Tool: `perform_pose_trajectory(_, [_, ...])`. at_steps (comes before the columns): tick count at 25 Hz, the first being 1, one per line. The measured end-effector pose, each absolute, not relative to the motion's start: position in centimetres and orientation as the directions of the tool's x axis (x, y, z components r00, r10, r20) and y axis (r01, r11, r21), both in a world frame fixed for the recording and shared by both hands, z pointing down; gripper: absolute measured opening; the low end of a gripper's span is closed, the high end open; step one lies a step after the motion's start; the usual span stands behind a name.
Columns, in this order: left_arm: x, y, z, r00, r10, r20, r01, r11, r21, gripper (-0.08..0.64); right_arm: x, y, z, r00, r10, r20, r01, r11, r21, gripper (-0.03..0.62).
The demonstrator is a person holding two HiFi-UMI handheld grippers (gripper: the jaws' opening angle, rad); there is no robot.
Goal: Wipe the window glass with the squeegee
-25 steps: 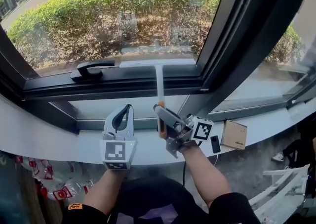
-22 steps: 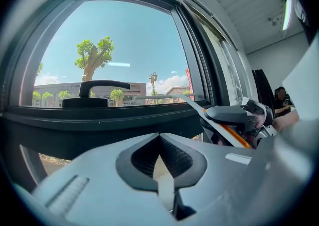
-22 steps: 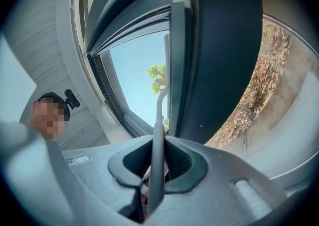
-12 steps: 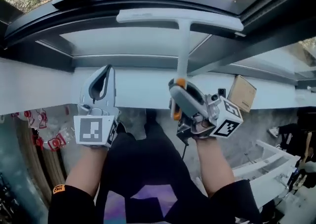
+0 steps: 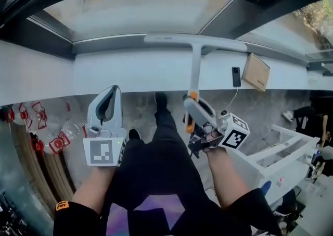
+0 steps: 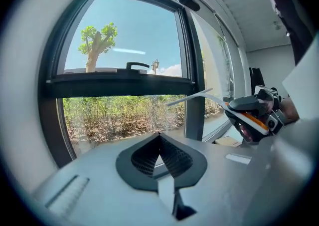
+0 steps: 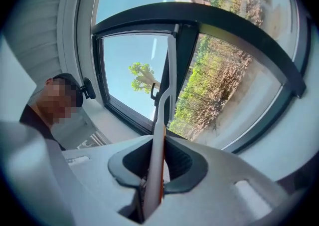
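My right tool [image 5: 190, 111] has pulled the squeegee [image 5: 195, 43] down off the window glass [image 5: 135, 8]; its blade now sits level with the white sill [image 5: 104, 73], and my left tool [image 5: 111, 93] has dropped lower too

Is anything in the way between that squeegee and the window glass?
Nothing visible. The squeegee, shut in the right gripper, has its blade below the glass; the phone and cardboard box sit on the sill off to its right.

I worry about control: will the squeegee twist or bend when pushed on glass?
Probably stiff: the squeegee handle looks straight. It may twist, since the right claw grips the handle's end, far from the blade. Likely light: one claw holds it.
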State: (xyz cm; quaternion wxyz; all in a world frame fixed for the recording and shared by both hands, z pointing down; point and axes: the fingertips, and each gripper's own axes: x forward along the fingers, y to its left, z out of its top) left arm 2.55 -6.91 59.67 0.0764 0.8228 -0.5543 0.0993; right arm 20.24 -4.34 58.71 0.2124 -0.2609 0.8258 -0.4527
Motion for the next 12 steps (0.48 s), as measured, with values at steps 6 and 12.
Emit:
perform_pose_trajectory(6, [-1.0,2.9,62.0,0.431,-0.859,0.277,-0.902,-0.421,0.096,0.015,17.4,4.4,61.0,-0.693,-0.718,-0.067,-0.249,0.326,-0.912,0.046])
perform_pose_trajectory(12, [-1.1,10.6,62.6,0.445,-0.826,0.345,-0.895,-0.420,0.150,0.015,15.6,11.2,62.4,-0.690,-0.723,0.033,-0.248,0.193,-0.949,0.046])
